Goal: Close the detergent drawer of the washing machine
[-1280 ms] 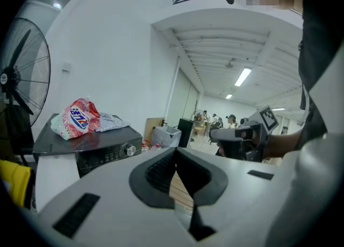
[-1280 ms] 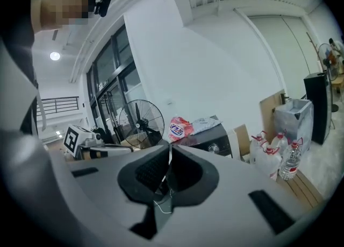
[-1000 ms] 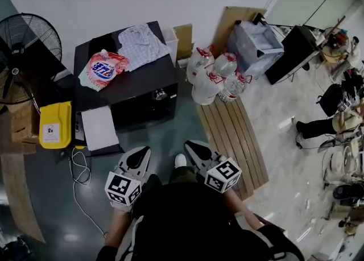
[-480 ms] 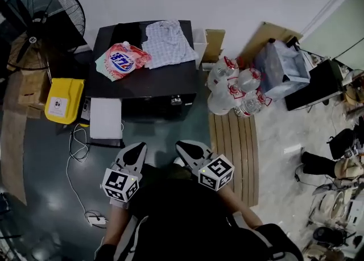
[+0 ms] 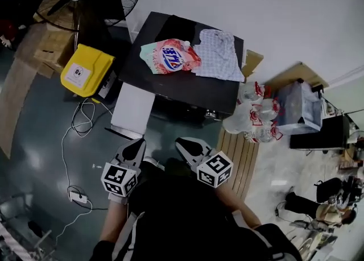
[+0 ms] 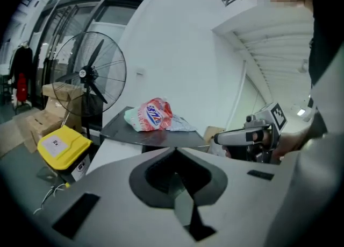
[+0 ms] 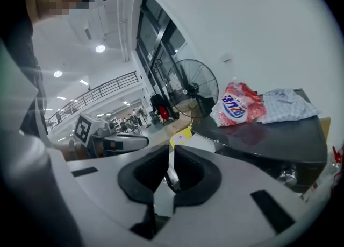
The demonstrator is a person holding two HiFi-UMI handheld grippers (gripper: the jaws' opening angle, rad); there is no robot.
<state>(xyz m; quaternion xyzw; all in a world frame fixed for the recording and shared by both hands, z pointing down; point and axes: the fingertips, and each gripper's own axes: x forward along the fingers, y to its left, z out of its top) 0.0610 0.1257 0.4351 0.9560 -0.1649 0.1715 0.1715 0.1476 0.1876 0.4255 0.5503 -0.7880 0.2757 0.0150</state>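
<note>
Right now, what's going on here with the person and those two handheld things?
A person stands facing a dark washing machine, with a gripper in each hand. The left gripper and right gripper are both shut, hold nothing, and are short of the machine, touching nothing. A white part juts from the machine's front, probably the open detergent drawer, not yet pushed in. A detergent bag and a checked cloth lie on top.

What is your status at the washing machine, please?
Left gripper and right gripper shut, empty, short of the washer. Drawer out, untouched. Nothing seen in the way.
</note>
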